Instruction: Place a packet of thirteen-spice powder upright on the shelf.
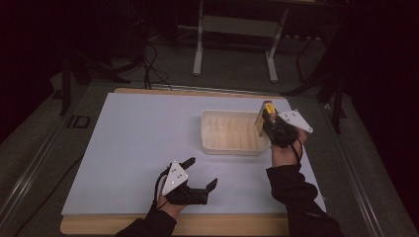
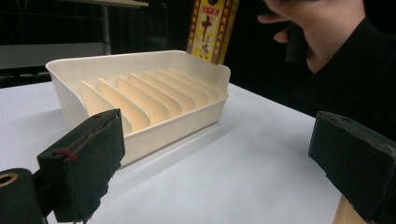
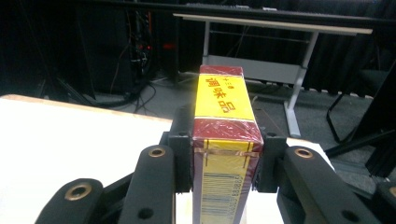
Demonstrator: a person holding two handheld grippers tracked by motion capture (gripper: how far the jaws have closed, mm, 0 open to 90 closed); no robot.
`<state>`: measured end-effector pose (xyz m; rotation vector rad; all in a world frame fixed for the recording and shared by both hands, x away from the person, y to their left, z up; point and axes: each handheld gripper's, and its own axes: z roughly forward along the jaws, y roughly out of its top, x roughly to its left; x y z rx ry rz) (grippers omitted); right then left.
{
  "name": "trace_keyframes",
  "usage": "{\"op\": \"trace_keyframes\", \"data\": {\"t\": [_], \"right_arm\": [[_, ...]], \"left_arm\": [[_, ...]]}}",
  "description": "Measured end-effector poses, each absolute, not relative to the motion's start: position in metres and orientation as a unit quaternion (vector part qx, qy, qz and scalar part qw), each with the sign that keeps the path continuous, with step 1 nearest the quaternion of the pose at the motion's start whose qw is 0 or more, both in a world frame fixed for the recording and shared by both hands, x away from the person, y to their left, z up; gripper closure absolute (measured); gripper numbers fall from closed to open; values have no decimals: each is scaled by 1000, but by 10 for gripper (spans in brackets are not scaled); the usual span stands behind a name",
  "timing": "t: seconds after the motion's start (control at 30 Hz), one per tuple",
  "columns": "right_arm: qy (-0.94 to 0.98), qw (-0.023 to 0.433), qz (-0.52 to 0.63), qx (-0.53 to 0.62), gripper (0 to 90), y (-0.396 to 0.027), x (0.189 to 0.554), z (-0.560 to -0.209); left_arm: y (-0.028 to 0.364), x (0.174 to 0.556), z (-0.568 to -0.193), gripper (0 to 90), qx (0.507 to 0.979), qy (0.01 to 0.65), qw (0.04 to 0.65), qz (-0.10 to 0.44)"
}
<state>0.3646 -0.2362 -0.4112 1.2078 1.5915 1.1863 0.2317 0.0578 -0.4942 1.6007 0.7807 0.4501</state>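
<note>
Right gripper point(image 1: 269, 120) clamped shut on tall yellow-and-dark-red cardboard box point(image 1: 264, 118), jaws pressing both narrow sides. Box held upright, slightly tilted, above right end of cream plastic slotted tray point(image 1: 232, 132), at its far-right corner. Whether box bottom touched tray: couldn't tell. In right gripper view, box point(image 3: 226, 140) seen end-on between the two black jaws, yellow top face with red characters, barcode on near face, shiny wrap. In left gripper view, box point(image 2: 212, 28) seen behind far-right corner of tray point(image 2: 140, 93), lower end hidden by tray wall. Right hand point(image 1: 286, 148) in dark sleeve, reached in from near-right edge; also seen in left gripper view point(image 2: 322, 28), upper right.

Left gripper point(image 1: 202, 174) open, nothing between jaws, jaws wide apart and pointed right toward tray. Parked low over white table top point(image 1: 133, 143), near side, left of centre, well apart from tray. Grey three-cornered plate point(image 1: 174, 177) on top of it. Black foam pads point(image 2: 84, 158) seen at both lower corners in left gripper view, bare table between them.

Tray sat right of centre on table, long side across, row of upright divider fins inside, slots empty as far as seen. Light wooden board edge point(image 1: 197, 224) under white top along near side. Grey metal desk frame point(image 1: 234, 44) on floor beyond far edge, dark background.
</note>
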Motion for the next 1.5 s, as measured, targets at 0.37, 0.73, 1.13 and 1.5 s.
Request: {"op": "trace_keyframes", "data": {"t": [0.37, 0.73, 1.13, 1.5], "right_arm": [[634, 396, 447, 491, 669, -239, 375, -435], [630, 391, 439, 508, 669, -240, 384, -455], [623, 379, 431, 532, 668, -239, 393, -477], [625, 370, 428, 538, 667, -238, 393, -491]], "left_arm": [[58, 232, -494, 45, 694, 337, 607, 193], [58, 232, -495, 46, 693, 336, 608, 191], [59, 232, -495, 48, 693, 336, 609, 191], [58, 232, -495, 48, 694, 334, 608, 191]]}}
